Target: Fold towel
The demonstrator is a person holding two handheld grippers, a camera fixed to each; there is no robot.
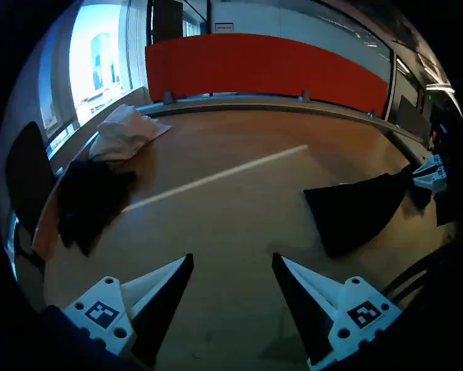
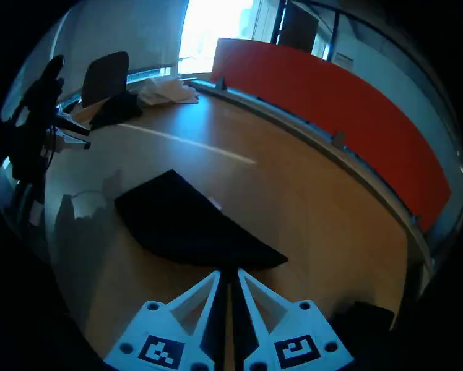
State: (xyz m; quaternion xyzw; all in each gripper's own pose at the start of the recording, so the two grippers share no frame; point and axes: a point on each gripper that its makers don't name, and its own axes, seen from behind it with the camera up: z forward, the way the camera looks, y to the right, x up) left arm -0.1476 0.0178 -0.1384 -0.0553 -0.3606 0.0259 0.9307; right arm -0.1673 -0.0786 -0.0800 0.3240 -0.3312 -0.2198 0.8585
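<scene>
The black towel [image 2: 182, 229] lies half spread on the wooden table [image 1: 231, 161]. The right gripper [image 2: 229, 278] is at the towel's near corner, its two fingers pinched together, it seems on the cloth. The left gripper [image 1: 231, 260] is well apart from the towel, wide open and holding nothing. This looks like the start of a fold. Next, the left gripper likely needs to reach the towel and grab another corner. Far past the towel sit a white cloth [image 1: 123, 133] and a dark cloth [image 1: 89, 198].
</scene>
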